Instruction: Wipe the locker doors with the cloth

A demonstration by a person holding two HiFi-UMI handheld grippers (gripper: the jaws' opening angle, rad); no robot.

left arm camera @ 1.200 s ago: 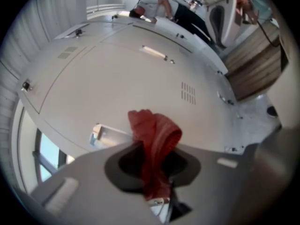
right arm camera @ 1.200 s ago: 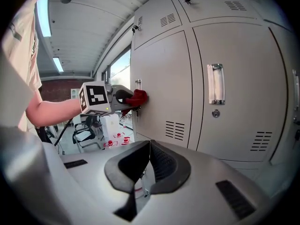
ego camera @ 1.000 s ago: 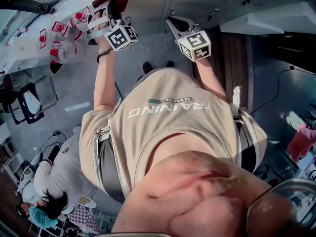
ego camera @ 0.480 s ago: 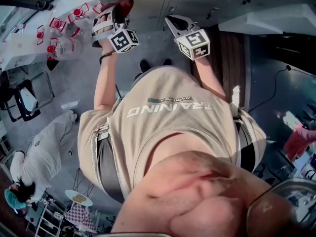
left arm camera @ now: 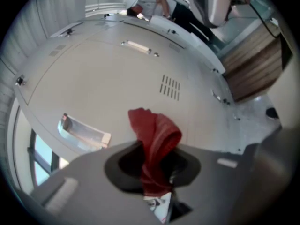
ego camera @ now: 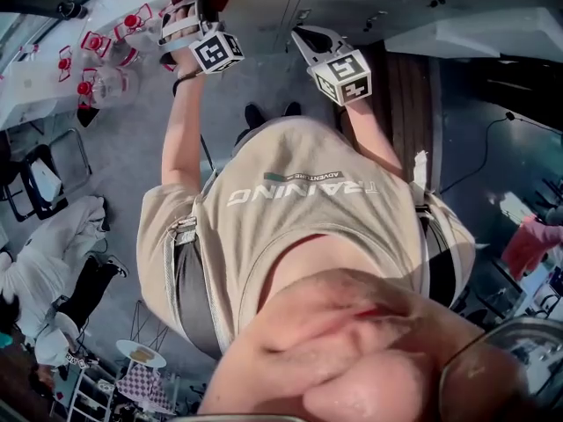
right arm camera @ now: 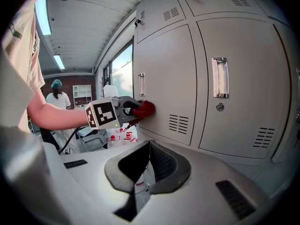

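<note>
The red cloth (left arm camera: 154, 142) is clamped in the jaws of the left gripper (left arm camera: 153, 172), a bunched fold of it standing out beyond the jaw tips. In the right gripper view, this bunch is seen set against the pale locker door (right arm camera: 168, 78) close to its left edge, below the slim handle (right arm camera: 141, 84) and left of the vent slots (right arm camera: 178, 123); contact seems likely, though it cannot be confirmed from the left gripper view.

Compared with a second ago, the left gripper has been carried a little farther up the head view, toward the lockers, with the cloth held throughout. This is judged to be one stroke of a wipe in progress (a short one, along the door's edge region). Most of the door face, and the neighbouring door (right arm camera: 243, 88), would still have to be covered.

The right gripper (right arm camera: 149, 159) has hardly been shifted; its jaws are brought together on nothing, and it is held back from the lockers.
</note>
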